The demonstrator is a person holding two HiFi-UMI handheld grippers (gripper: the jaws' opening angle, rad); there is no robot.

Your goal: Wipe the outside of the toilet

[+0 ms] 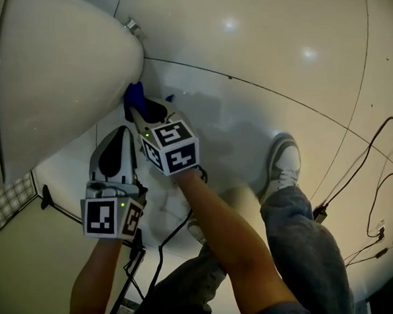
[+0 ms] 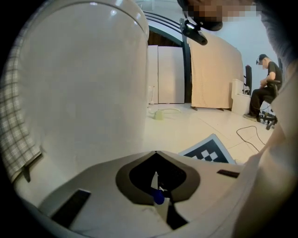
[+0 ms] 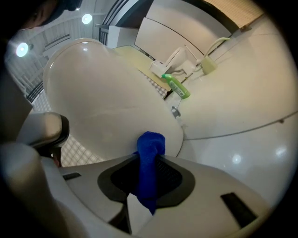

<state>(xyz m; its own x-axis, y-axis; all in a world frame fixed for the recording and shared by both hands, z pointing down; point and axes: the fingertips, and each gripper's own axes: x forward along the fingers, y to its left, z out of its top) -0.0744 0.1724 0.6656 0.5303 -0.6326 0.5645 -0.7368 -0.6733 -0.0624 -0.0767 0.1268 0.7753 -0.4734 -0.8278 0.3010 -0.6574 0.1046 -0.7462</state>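
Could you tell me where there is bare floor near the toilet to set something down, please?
The broad white floor beyond the toilet is bare, bordered by the shoe and the cables on the right. It is crowded at the toilet's base, where the right gripper holds the blue cloth and the left gripper sits beside it.

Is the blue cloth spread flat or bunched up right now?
Bunched: the blue cloth is a narrow wad pinched in the right gripper, tip at the toilet.
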